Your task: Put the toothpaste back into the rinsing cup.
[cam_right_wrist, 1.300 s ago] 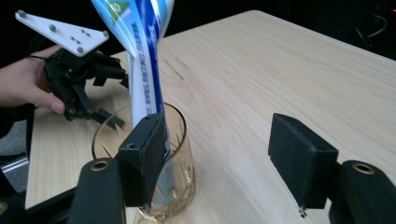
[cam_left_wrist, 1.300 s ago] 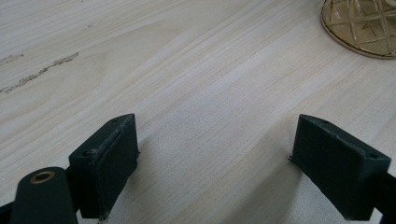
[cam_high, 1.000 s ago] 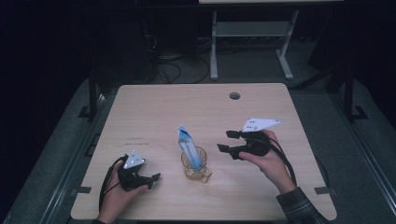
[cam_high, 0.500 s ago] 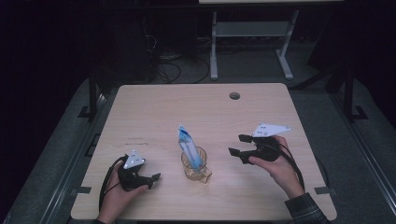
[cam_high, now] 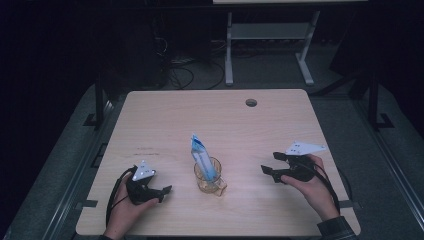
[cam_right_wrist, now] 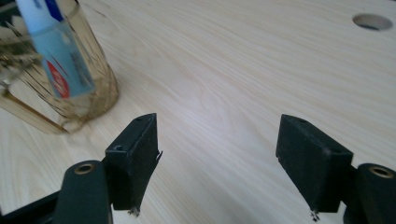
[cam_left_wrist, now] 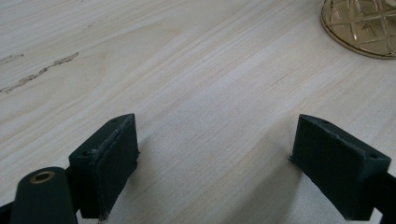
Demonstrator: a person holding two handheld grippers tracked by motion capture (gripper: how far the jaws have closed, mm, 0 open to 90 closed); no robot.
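Pale wood counter point(cam_high: 165, 120): at left we rest our left hand-held gripper point(cam_high: 159, 192), jaws wide and empty. In the middle the tube point(cam_high: 202, 156) already stands in the amber glass mug point(cam_high: 209, 177), so little seems left. Our right hand-held gripper point(cam_high: 272, 166), wide and empty, has drawn back toward the near edge.

- The high view is dim: the desk point(cam_high: 215, 130) is lit from above, its surroundings nearly black.
- Gripper views are brighter, with soft shadows beneath the jaws.
- The mug point(cam_right_wrist: 56, 79) is blurred in the right gripper view.
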